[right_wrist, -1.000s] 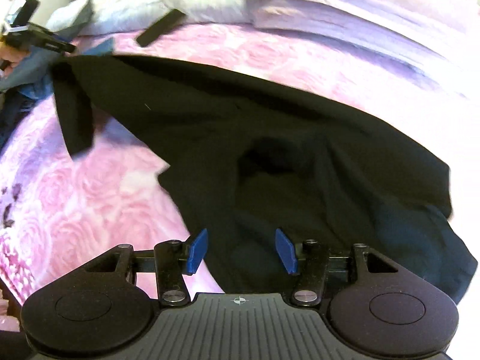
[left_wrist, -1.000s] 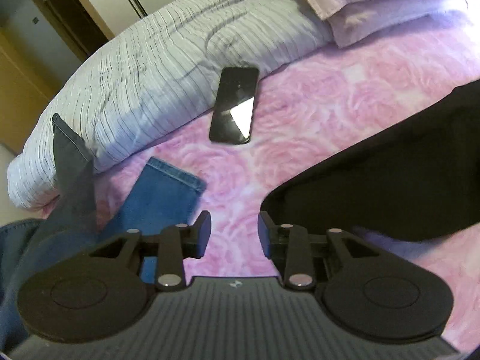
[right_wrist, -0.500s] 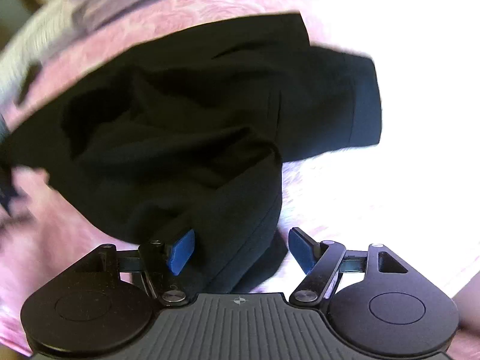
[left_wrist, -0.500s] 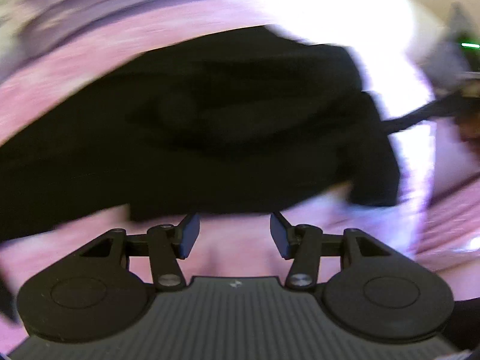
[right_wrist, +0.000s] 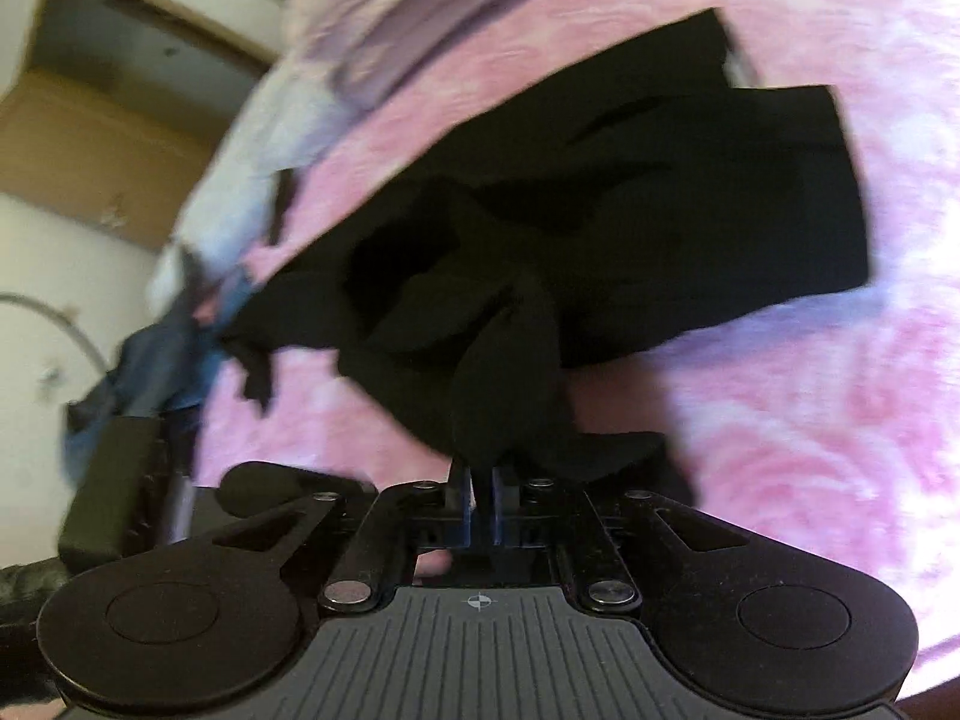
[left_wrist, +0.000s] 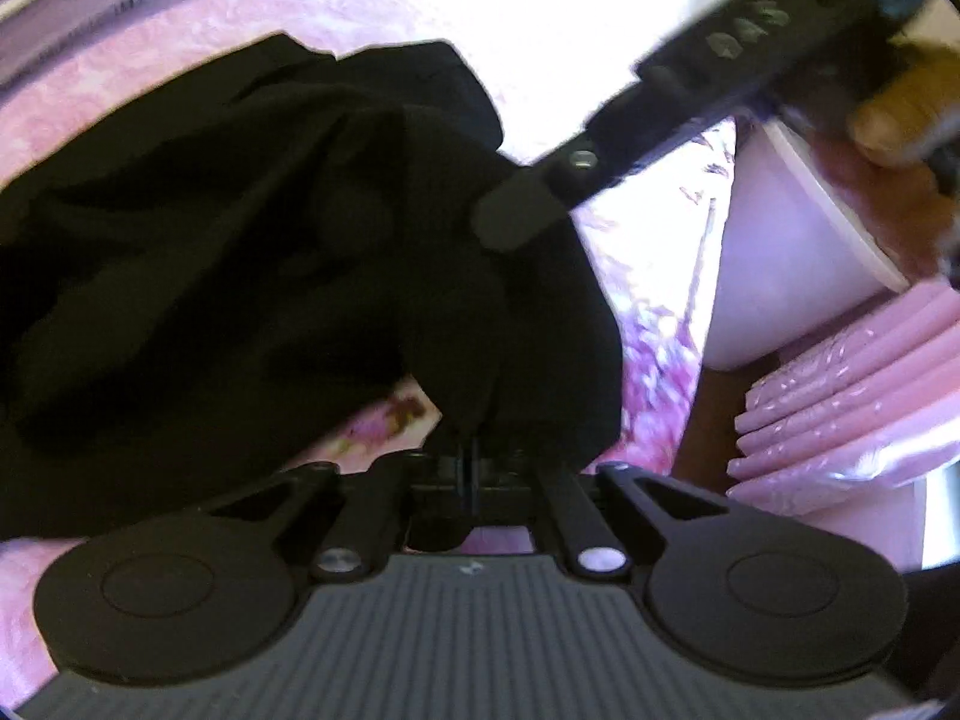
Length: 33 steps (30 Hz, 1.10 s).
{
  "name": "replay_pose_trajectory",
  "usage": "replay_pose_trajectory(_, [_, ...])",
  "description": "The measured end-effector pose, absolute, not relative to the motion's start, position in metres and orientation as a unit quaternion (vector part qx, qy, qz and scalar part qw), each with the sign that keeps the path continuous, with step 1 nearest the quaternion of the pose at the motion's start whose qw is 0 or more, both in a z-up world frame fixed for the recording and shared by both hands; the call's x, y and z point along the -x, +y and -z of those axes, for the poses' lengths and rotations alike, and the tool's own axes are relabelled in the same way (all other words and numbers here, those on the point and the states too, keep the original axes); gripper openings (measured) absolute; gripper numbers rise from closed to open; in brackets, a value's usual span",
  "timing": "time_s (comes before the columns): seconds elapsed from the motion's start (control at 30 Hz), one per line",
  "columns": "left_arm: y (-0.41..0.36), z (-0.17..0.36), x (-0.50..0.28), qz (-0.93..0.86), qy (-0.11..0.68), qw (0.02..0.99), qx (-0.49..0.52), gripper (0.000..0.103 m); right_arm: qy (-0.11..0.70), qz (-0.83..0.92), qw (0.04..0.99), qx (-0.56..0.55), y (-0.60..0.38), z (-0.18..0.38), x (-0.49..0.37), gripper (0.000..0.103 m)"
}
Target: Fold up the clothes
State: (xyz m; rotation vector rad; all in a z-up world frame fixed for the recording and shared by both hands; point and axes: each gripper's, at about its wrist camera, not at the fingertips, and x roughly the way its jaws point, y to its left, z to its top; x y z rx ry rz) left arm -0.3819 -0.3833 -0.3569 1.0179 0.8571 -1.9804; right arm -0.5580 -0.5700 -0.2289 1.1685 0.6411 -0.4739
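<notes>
A black garment lies crumpled on the pink rose-patterned bed. My left gripper is shut on a bunched edge of it at the near side. In the right wrist view the same black garment spreads over the bed, and my right gripper is shut on a gathered fold of it. The right gripper also shows in the left wrist view, reaching in from the upper right and touching the cloth.
Blue jeans lie at the bed's left edge, next to part of the left gripper. Pale striped bedding lies beyond. A wooden wardrobe stands at the back left. Pink ruffled bed skirt hangs at the right.
Both grippers were open half a second ago and have shut on the black garment. The left gripper swung from the phone and jeans side over to the garment.
</notes>
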Motion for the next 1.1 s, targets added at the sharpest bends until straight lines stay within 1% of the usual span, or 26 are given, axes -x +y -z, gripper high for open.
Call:
replay_pose_trajectory(0.2, [-0.303, 0.302, 0.307, 0.731, 0.34, 0.432, -0.404, 0.0, 0.291, 0.114, 0.796, -0.519, -0.54, 0.208, 0.511, 0.006])
replay_pose_trajectory(0.27, [-0.274, 0.287, 0.275, 0.711, 0.346, 0.458, -0.407, 0.0, 0.291, 0.077, 0.802, -0.516, -0.519, 0.203, 0.483, 0.004])
replay_pose_trajectory(0.4, [-0.222, 0.271, 0.214, 0.668, 0.347, 0.511, -0.415, 0.0, 0.29, 0.009, 0.808, -0.513, -0.476, 0.2, 0.408, 0.003])
replay_pose_trajectory(0.6, [-0.149, 0.248, 0.122, 0.599, 0.342, 0.585, -0.426, 0.0, 0.269, -0.045, 0.817, -0.508, -0.412, 0.194, 0.285, 0.003])
replay_pose_trajectory(0.77, [-0.116, 0.225, 0.042, 0.554, 0.279, 0.633, -0.463, 0.0, 0.251, -0.072, 0.824, -0.502, -0.366, 0.185, 0.19, 0.003])
replay_pose_trajectory(0.83, [-0.104, 0.217, 0.011, 0.535, 0.253, 0.648, -0.479, 0.0, 0.259, -0.065, 0.825, -0.498, -0.349, 0.187, 0.15, 0.004])
replay_pose_trajectory(0.9, [-0.098, 0.221, -0.02, 0.516, 0.235, 0.654, -0.501, 0.0, 0.28, -0.055, 0.824, -0.489, -0.34, 0.191, 0.133, 0.015])
replay_pose_trajectory(0.93, [-0.096, 0.225, -0.034, 0.507, 0.226, 0.654, -0.513, 0.0, 0.29, -0.049, 0.826, -0.48, -0.338, 0.192, 0.133, 0.04])
replay_pose_trajectory(0.97, [-0.097, 0.234, -0.045, 0.497, 0.217, 0.652, -0.53, 0.0, 0.298, -0.044, 0.829, -0.47, -0.337, 0.193, 0.137, 0.07])
replay_pose_trajectory(1.0, [-0.099, 0.245, -0.054, 0.487, 0.211, 0.648, -0.547, 0.0, 0.312, -0.03, 0.83, -0.461, -0.339, 0.196, 0.145, 0.075])
replay_pose_trajectory(1.1, [-0.106, 0.279, -0.073, 0.469, 0.22, 0.627, -0.582, 0.001, 0.359, 0.026, 0.826, -0.434, -0.352, 0.211, 0.18, 0.075])
